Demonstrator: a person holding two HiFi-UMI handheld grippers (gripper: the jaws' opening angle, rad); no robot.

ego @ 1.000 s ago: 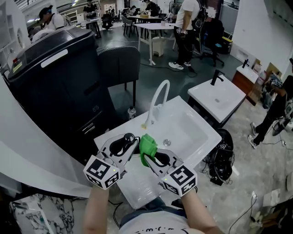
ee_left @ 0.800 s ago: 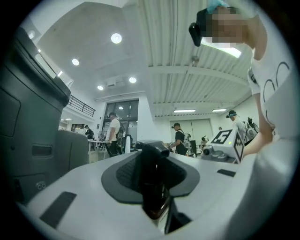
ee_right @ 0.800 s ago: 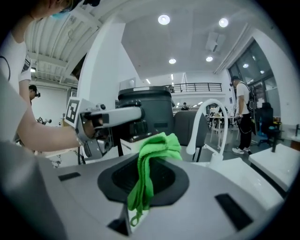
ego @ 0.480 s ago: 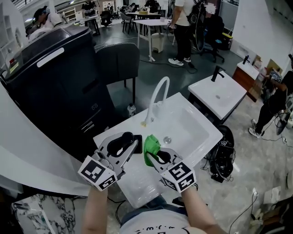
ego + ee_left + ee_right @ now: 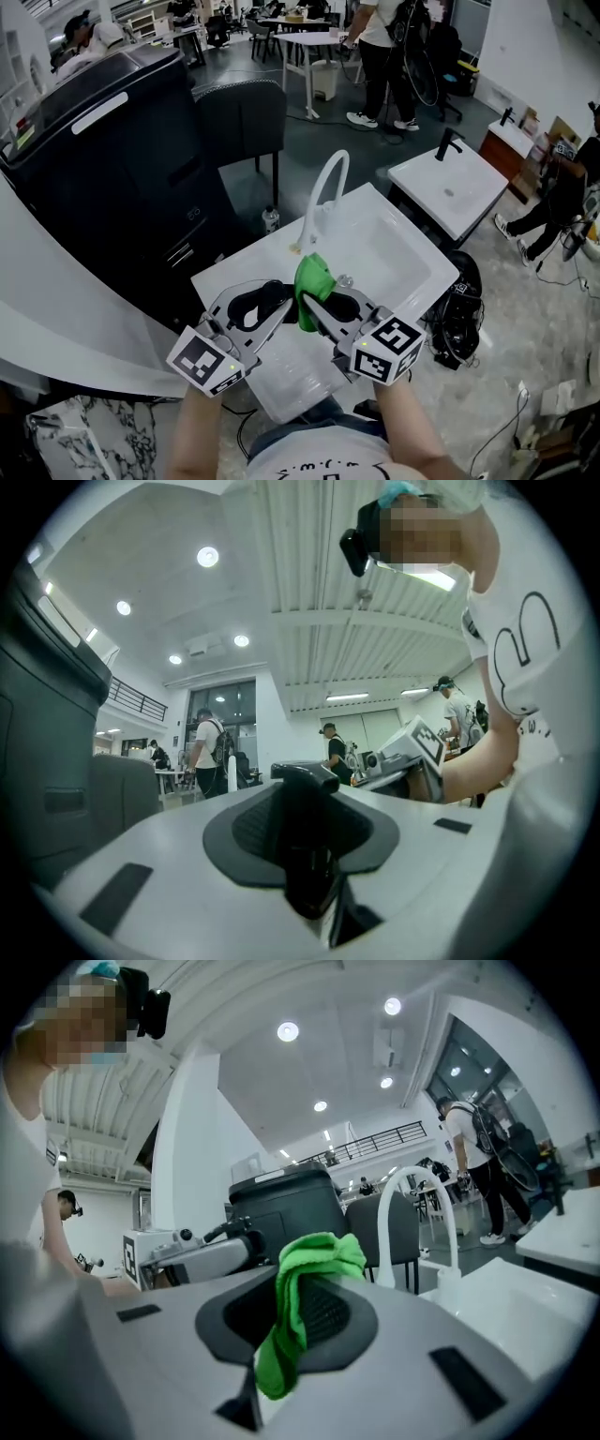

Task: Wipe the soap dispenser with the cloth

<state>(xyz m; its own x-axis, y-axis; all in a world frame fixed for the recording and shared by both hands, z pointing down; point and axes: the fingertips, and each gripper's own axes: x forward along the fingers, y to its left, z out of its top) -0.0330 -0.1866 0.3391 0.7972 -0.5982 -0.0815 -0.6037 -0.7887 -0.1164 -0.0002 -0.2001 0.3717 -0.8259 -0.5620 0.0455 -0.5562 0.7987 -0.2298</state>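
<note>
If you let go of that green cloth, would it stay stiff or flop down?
Probably floppy: the green cloth bunches up in the right gripper and a tail droops down. Likely light, since one pinch holds all of it. It looks fuzzy, so probably not slippery.

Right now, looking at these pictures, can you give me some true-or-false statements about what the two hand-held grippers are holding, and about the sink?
1. The right gripper holds a green cloth. True.
2. The left gripper is empty. False: its jaws are shut on a black soap dispenser.
3. The faucet over the near sink is white. True.
4. The green cloth lies in the near sink. False: it is pinched in the right gripper's jaws, held up in front of the sink.
</note>
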